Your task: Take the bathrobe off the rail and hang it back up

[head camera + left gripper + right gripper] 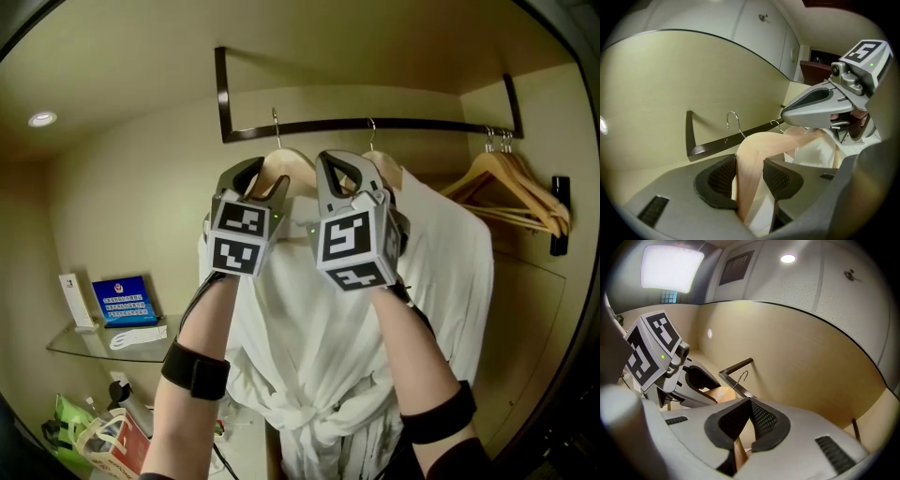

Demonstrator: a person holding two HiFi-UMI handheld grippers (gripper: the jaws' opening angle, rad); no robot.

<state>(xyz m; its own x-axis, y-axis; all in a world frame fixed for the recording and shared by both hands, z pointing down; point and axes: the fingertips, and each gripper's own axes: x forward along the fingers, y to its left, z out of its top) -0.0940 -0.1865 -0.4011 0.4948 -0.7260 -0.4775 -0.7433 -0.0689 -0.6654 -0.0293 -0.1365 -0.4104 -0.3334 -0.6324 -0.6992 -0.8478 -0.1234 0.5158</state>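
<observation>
Black-and-white marker cubes (239, 239) show square patterns, not words. Just below the rail (422, 123), the left gripper (261, 178) clamps one shoulder of the wooden hanger (286, 164). The right gripper (342, 169) is pinched nearly shut on the other. The white bathrobe (309, 319) hangs from the hanger, its hem cut off. Whether the hook rests on the rail is unclear. Down-left of the rail, a blue sign (125, 300) has unreadable print.

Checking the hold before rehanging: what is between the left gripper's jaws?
The wooden hanger carrying the bathrobe: the left gripper is shut on its arm, as the left gripper view shows.
</observation>
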